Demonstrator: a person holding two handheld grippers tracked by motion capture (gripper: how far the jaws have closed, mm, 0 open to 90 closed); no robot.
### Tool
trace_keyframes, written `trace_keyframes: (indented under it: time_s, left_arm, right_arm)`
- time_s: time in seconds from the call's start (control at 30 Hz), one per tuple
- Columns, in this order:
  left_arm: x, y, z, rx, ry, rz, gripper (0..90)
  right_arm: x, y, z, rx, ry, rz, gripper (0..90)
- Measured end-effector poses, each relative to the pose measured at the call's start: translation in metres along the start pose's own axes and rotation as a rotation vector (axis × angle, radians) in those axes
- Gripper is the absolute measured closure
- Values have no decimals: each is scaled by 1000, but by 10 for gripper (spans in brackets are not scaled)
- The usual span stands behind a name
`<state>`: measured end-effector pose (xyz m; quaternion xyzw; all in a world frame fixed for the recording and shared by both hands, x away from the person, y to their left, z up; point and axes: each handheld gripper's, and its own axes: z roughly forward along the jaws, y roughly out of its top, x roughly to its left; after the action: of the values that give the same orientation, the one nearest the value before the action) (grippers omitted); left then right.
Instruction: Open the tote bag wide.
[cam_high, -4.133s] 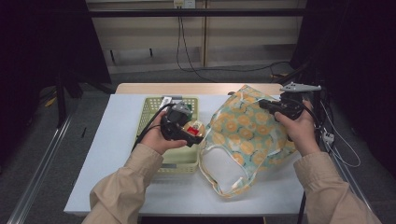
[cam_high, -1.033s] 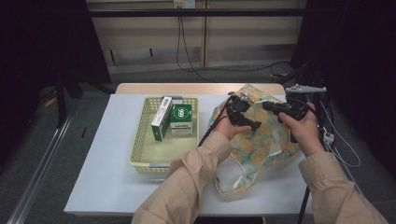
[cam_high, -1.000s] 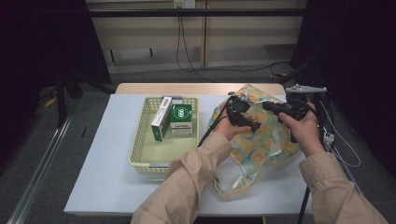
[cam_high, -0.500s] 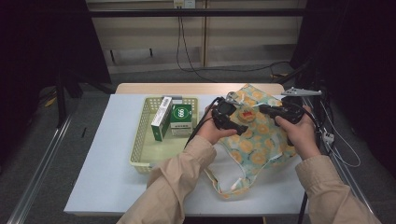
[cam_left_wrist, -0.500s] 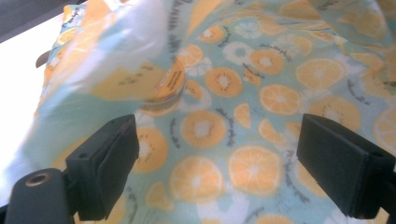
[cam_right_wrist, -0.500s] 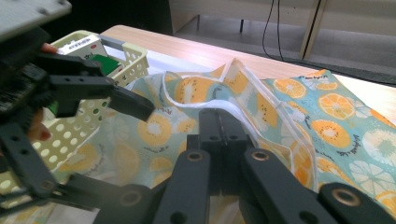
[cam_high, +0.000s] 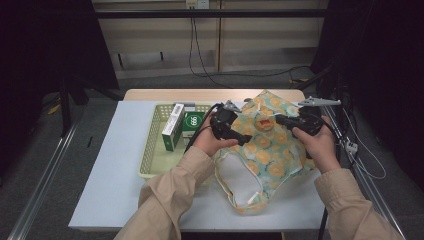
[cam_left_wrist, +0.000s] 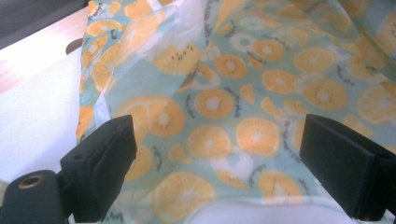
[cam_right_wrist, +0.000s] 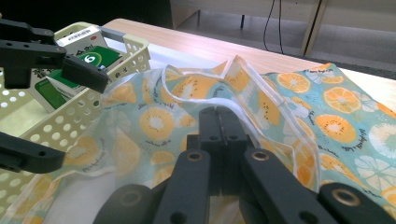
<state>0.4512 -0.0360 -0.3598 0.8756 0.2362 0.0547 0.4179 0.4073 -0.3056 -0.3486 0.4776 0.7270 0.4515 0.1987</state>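
A cloth bag (cam_high: 270, 150) printed with orange slices lies on the white table, its mouth toward the basket. My right gripper (cam_high: 279, 120) is shut on the bag's white-piped rim (cam_right_wrist: 261, 123) and holds it raised. The left gripper (cam_high: 242, 131) hovers over the bag's left edge, just right of the basket. Its jaws stand wide open with nothing between them, above the fabric (cam_left_wrist: 224, 102). From the right gripper view, the left gripper (cam_right_wrist: 81, 121) also appears open beside the basket. A small red patch (cam_high: 265, 122) shows in the bag's mouth.
A yellow-green perforated basket (cam_high: 150, 150) stands left of the bag, with two green-and-white boxes (cam_high: 172, 127) upright in it. The table's wooden far edge (cam_high: 200, 94) lies behind. Cables trail off the right side.
Within the last second the left gripper has drawn back leftward from the bag's mouth toward the basket. Four seconds ago it held a red-and-white item over the basket; its jaws are empty now. The right gripper stayed put.
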Motion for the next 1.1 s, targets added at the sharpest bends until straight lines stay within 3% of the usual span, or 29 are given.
trace_keyframes:
  time_s: [0.17, 0.57, 0.8, 0.83, 1.1]
  left_arm:
    - [2, -2, -12, -5, -6, -5, 106]
    - [18, -12, -44, -20, 46, -20, 108]
    - [31, -23, -54, -14, 75, -49, 111]
    - [32, -24, -56, -9, 94, -49, 110]
    - [42, -34, -61, -6, 95, -60, 115]
  right_arm:
    - [1, 1, 1, 3, -5, -4, 900]
    - [3, 0, 2, 4, -3, -15, 900]
    - [5, 1, 1, 9, -5, -18, 900]
    - [4, 1, 1, 10, -5, -17, 900]
    - [3, 0, 1, 10, -5, -18, 900]
